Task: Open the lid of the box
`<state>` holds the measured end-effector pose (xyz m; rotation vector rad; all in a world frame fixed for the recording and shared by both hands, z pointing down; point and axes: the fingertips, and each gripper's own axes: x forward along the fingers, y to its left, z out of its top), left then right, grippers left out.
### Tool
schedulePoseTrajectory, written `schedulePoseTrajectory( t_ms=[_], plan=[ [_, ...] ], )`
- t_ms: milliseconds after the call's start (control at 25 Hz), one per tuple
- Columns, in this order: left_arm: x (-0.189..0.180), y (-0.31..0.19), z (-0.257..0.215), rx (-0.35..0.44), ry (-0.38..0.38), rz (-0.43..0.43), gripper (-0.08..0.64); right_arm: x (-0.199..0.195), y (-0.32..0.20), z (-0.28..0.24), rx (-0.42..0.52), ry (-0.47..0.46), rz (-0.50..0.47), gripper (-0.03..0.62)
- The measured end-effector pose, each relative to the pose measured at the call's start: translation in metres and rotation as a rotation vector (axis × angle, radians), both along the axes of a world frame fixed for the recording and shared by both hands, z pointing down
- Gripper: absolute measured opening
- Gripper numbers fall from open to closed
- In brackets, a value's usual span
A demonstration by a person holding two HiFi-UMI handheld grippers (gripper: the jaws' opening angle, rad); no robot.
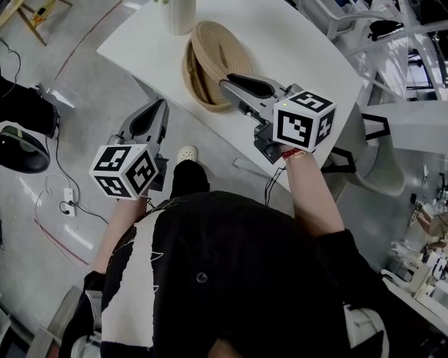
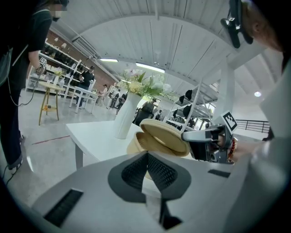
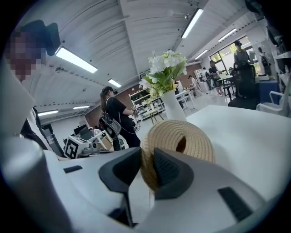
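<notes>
A round woven box (image 1: 199,89) sits near the front edge of the white table (image 1: 301,49). Its woven lid (image 1: 214,47) is tilted up on edge over the box. My right gripper (image 1: 228,84) reaches in from the right and is shut on the lid's rim. In the right gripper view the rim of the lid (image 3: 186,136) sits pinched between the right gripper's (image 3: 146,157) two dark pads. My left gripper (image 1: 162,105) hangs off the table's left side over the floor, shut and holding nothing. From the left gripper view (image 2: 148,154) the raised lid (image 2: 163,136) shows above the box (image 2: 135,146).
A white vase (image 1: 180,14) of flowers stands on the table behind the box. A chair (image 1: 378,154) is at the table's right end. Cables and a power strip (image 1: 68,198) lie on the floor at left. People stand further off in the room.
</notes>
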<state>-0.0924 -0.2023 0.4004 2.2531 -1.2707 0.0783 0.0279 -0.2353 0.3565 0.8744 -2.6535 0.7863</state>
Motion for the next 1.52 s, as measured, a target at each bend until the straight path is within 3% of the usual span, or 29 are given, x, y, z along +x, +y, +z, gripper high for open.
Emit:
schedulePoseTrajectory(
  t_ms=[800, 1520],
  plan=[
    [-0.001, 0.002, 0.002, 0.002, 0.004, 0.005, 0.011, 0.008, -0.001, -0.009, 0.034, -0.055, 0.052, 0.086],
    [0.003, -0.005, -0.004, 0.015, 0.003, -0.003, 0.011, 0.039, -0.016, -0.020, 0.019, -0.189, 0.176, 0.079]
  ],
)
